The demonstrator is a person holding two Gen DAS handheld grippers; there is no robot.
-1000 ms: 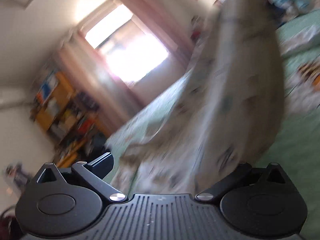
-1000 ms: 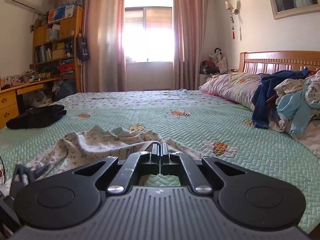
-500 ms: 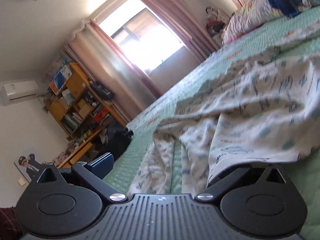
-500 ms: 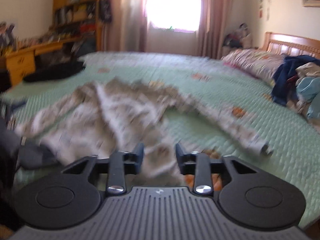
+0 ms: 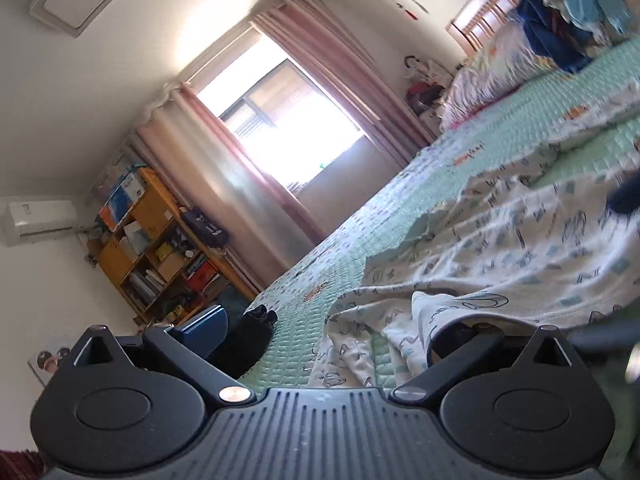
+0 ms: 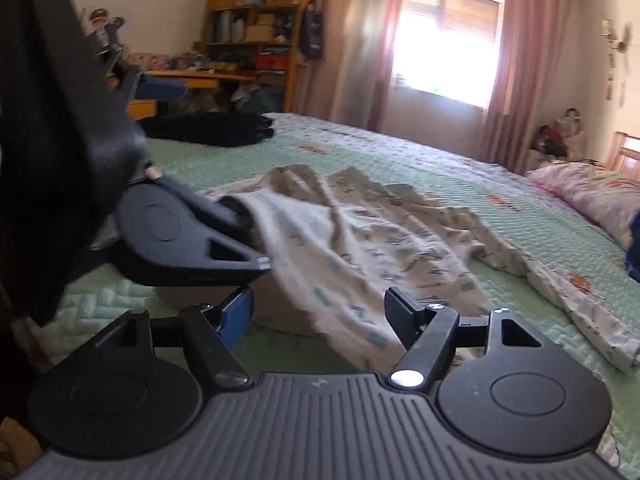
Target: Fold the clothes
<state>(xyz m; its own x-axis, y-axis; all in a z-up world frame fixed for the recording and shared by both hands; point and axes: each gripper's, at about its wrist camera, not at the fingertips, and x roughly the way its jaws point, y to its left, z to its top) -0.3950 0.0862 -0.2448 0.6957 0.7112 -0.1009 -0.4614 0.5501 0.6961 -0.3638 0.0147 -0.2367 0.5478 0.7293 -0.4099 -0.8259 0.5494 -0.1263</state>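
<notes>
**Inspection: printed garment spread on bed, both grippers standing apart**

We find the printed garment [image 6: 360, 240] lying crumpled on the green quilted bedspread [image 6: 460, 168], filling the centre of the right wrist view and the right half of the left wrist view [image 5: 520, 248]. One sleeve trails toward the lower right of the right wrist frame.

The right gripper [image 6: 320, 312] stands wide and its jaws are opening. A fold of the garment lies in the gap between them at lower centre, but neither pad presses on it; we record no grip.

The left gripper [image 5: 332, 320] also stands wide apart. Its blue-padded finger [image 5: 204, 326] shows bare at lower left. The opposite finger, at lower right, is draped over by the garment's edge; the cloth hangs on that one finger and is not pinched. In the right wrist view the same gripper [image 6: 188, 236] sits at centre left with cloth lying over its near finger.

A folded black garment [image 6: 208, 128] rests on the bedspread at upper left, well apart. A pile of clothes [image 5: 568, 12] lies at upper right of the left wrist view.
</notes>
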